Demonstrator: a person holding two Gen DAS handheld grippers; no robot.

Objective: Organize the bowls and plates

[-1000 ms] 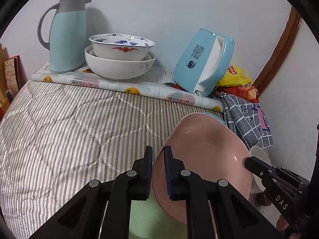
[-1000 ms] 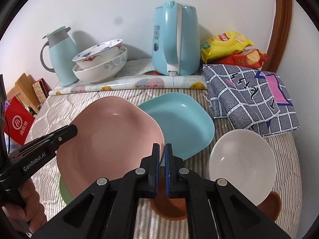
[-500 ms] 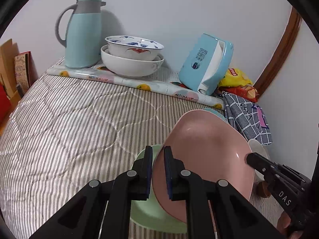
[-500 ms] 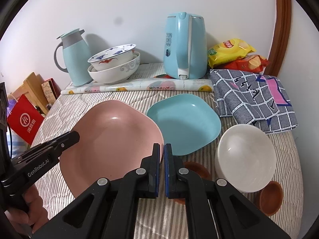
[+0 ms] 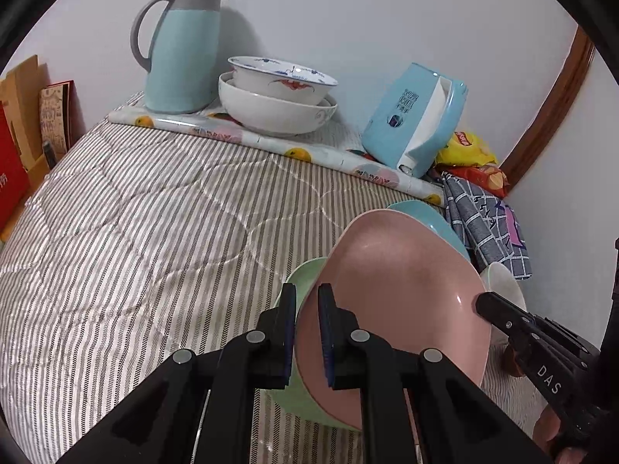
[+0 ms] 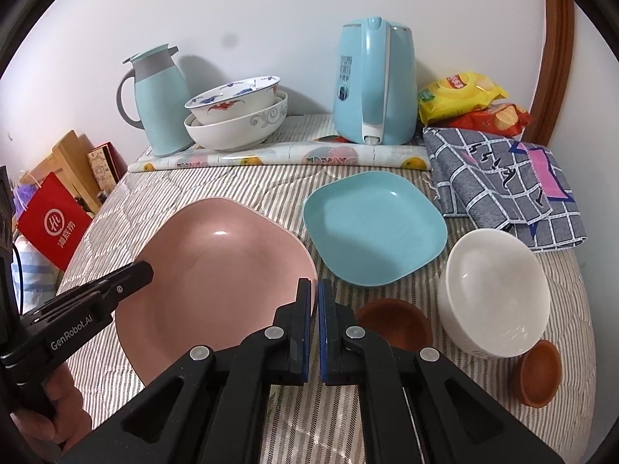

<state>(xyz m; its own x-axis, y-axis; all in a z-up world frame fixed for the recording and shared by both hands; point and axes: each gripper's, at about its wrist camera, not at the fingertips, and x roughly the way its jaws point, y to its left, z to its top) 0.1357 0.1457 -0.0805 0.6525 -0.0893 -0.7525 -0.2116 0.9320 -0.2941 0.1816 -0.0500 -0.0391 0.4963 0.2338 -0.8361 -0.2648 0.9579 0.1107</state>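
Pink plate (image 5: 398,301) sits between both tongs: left gripper (image 5: 307,332) pinches its rim, right gripper (image 6: 314,328) pinches the other edge, both nearly closed.

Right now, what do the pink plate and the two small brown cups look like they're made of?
Pink plate: probably melamine or glazed ceramic; smooth, glossy, one sharp highlight. Nearer brown cup and the other brown cup: likely unglazed clay or wood; matte, no shine. Too small to settle.
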